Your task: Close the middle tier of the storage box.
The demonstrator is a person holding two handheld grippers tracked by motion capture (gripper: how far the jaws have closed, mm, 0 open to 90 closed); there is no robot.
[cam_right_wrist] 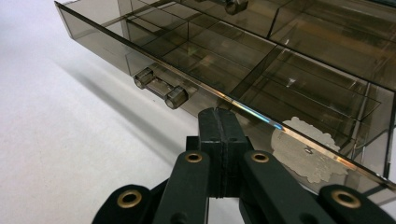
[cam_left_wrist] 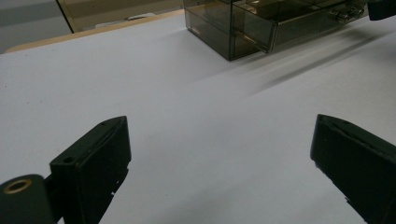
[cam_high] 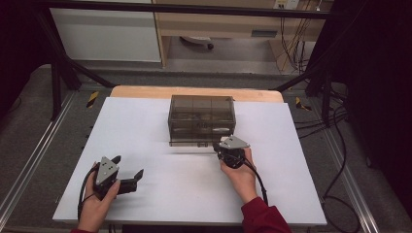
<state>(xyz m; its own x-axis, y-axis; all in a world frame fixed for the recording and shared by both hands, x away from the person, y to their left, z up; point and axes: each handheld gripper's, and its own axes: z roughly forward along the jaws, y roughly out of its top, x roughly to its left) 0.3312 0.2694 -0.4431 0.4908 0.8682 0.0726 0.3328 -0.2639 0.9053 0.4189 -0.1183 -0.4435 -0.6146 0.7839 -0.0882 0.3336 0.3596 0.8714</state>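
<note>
Right gripper (cam_right_wrist: 218, 122) fingers closed, empty, against drawer (cam_right_wrist: 196, 60) front at 12 o'clock. Push straight, slowly. Left gripper (cam_high: 127, 171) fingers wide open, empty, on worktop (cam_high: 184, 194).

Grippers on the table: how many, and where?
2. The left gripper is near the table's front left, jaws open. The right gripper sits shut against the drawer box front.
</note>
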